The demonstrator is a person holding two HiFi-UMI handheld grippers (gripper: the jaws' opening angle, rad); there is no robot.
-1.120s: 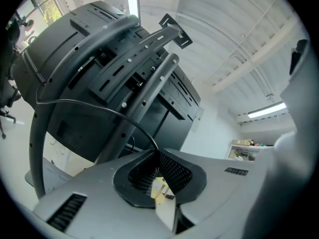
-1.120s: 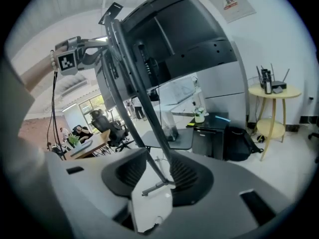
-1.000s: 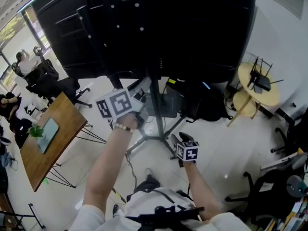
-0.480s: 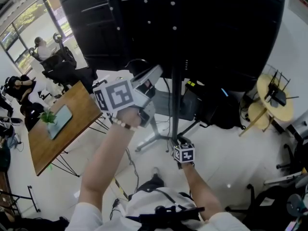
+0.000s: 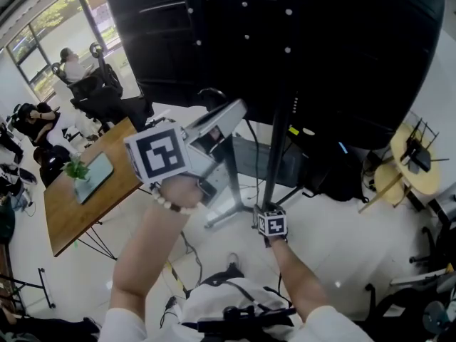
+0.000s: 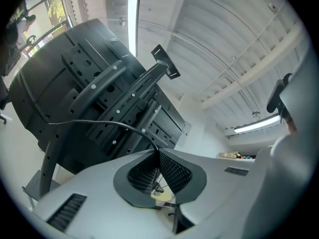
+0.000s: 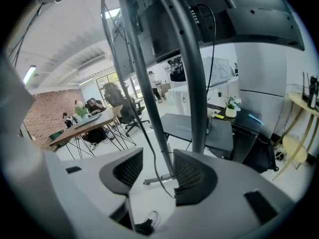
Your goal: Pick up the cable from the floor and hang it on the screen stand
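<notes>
A thin black cable (image 6: 89,122) arcs out of my left gripper (image 6: 157,156), whose jaws are shut on it. That gripper (image 5: 239,109) is raised in front of the back of the big black screen (image 5: 320,48), near its mount bars (image 6: 124,88). The stand's grey pole (image 5: 278,155) runs down to the floor. My right gripper (image 5: 265,216) is low beside that pole. In the right gripper view its jaws (image 7: 157,171) stand apart, and the hanging cable (image 7: 149,148) passes between them, close to the right pad (image 7: 192,178).
A wooden table (image 5: 64,216) with a plant and a tablet stands at left, with office chairs (image 5: 100,98) and seated people behind. A round yellow table (image 5: 417,166) and black bags (image 5: 328,177) lie right of the stand. The stand's legs (image 5: 228,216) spread over the white floor.
My left gripper has risen with the cable toward the screen's back. My right gripper has sunk lower beside the stand pole. The head view has swung up the screen.
</notes>
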